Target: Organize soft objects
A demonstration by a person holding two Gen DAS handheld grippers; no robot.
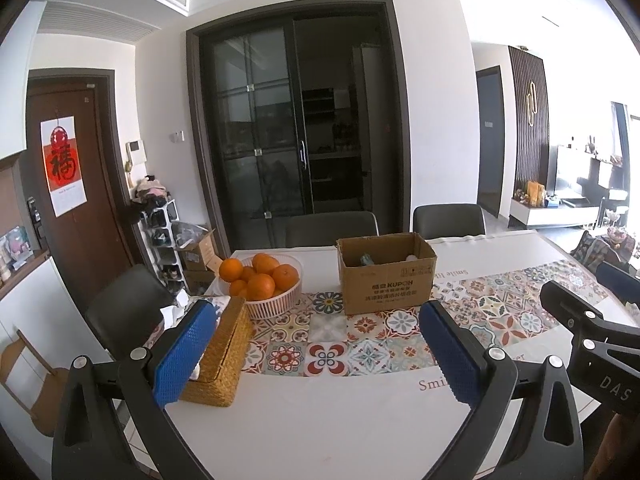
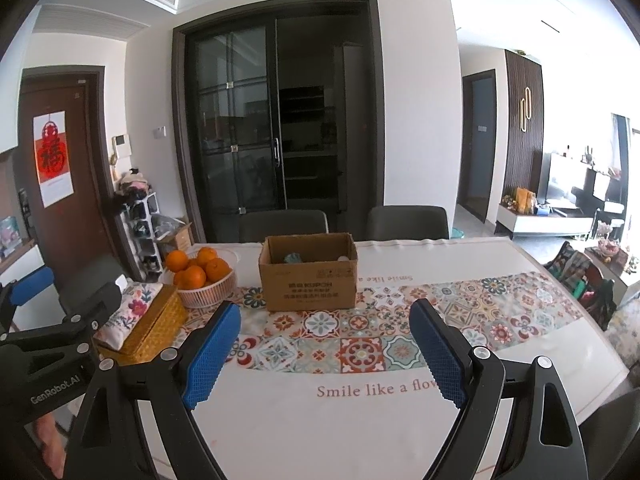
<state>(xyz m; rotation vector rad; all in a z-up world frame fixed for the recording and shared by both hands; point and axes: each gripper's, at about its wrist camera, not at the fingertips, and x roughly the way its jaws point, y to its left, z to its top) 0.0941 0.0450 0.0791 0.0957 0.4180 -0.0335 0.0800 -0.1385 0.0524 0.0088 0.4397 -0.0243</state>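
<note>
**Operator:** Soft objects first: from where I sit I can only make out a teal lump (image 2: pixel 294 258) and something pale (image 2: pixel 343 258) low inside the cardboard box (image 2: pixel 308 284); both are mostly hidden by the box wall, so I cannot tell what they are, nor whether they are soft.

**Colleague:** Start nearer; what are your hands doing?

**Operator:** My left gripper (image 1: pixel 316 356) has its blue pads standing wide apart with nothing between them but bare table (image 1: pixel 320 420); my right gripper (image 2: pixel 326 356) is just as wide and just as empty; both hang above the near white edge, pointed a little down at the tiled runner (image 2: pixel 360 340); I read that as a ready pose, jaws opened in advance for a bulky pick.

**Colleague:** And anything soft within reach?

**Operator:** Just beyond my left pad sits a wicker basket (image 2: pixel 154 330) with a flowered cloth piece (image 2: pixel 128 310) lying on top of it and drooping over the near end; it looks limp and padded; I would guess that it counts too.

**Colleague:** Farther back?

**Operator:** A white basket of oranges (image 1: pixel 260 276) beside the wicker one; then the box, open-topped near the table's far side, which I judge to be the collecting place; behind it two chairs (image 2: pixel 408 222) and the dark glass doors (image 2: pixel 276 120).
</note>
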